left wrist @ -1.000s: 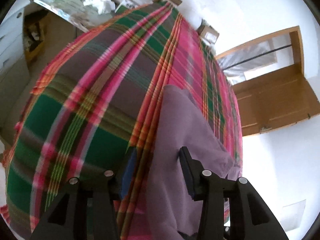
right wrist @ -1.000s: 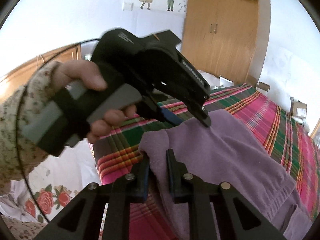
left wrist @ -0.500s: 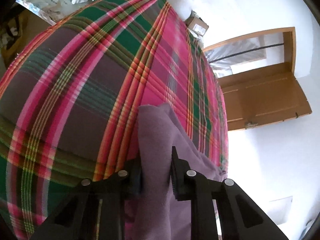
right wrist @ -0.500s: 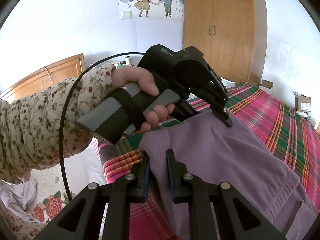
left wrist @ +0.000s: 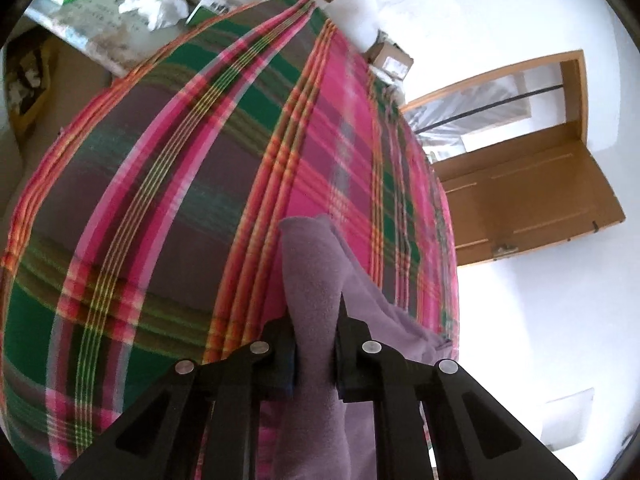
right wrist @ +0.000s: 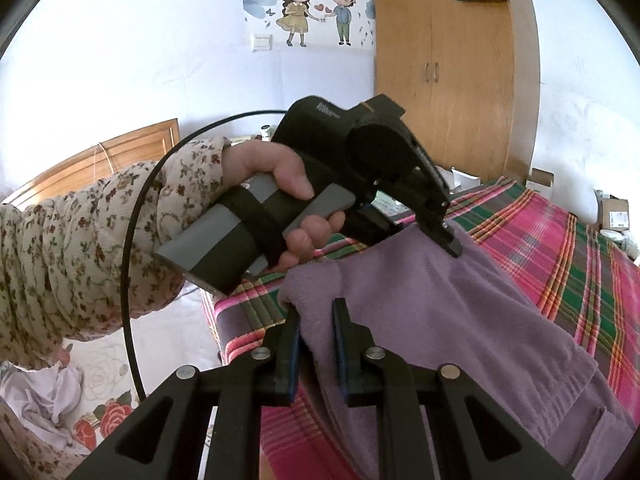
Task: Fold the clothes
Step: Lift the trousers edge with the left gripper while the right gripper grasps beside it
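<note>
Plaid bedspread; both tools, left and right, pinching purple garment; writing unreadable.

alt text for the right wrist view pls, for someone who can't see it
The right tool pinches the near edge of a purple garment lying on a plaid bedspread. Beyond it, a hand in a floral sleeve holds the left tool on the garment's far edge.

Left hand-held gripper clamped shut; right hand-held gripper likewise.
</note>
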`<state>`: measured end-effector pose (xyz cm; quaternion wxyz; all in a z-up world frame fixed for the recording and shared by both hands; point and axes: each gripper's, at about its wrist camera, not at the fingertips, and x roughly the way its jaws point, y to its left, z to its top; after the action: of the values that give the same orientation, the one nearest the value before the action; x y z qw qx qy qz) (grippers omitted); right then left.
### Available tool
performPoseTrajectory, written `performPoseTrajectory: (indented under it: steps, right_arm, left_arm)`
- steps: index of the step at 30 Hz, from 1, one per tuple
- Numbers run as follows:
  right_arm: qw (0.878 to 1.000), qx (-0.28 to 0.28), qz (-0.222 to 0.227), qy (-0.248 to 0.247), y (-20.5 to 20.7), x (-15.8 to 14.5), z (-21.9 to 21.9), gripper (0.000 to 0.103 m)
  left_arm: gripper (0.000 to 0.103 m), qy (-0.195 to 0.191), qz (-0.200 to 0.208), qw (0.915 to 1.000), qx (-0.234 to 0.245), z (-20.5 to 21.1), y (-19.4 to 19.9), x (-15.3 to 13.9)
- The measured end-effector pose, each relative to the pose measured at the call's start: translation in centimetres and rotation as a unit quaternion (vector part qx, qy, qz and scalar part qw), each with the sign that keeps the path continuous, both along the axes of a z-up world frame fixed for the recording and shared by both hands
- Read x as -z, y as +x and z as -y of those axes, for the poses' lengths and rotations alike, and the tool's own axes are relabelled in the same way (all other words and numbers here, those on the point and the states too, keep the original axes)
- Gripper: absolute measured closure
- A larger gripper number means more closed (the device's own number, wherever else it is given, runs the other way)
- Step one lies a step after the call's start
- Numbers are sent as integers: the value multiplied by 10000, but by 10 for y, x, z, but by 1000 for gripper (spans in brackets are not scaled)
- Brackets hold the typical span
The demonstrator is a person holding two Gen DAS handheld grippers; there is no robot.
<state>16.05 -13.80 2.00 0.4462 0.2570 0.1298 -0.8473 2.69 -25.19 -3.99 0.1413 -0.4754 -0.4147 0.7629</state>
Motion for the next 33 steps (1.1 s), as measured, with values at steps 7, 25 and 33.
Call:
performPoseTrajectory:
  steps: [7, 25, 33]
  right_arm:
    - [9991, 125, -343, -202, 12, -17, -16, 88]
    - [9870, 902, -670, -1152, 31, -74, -114, 88]
    - [9764, 1464, -733, -1407, 47, -88, -159, 89]
  left_arm:
    - [89, -51, -349, 9994, 71, -14, 4, -39]
    - [89, 199, -1002, 9942, 325, -85, 2, -124]
    - [89, 295, -1153, 9897, 801, -140, -12, -144]
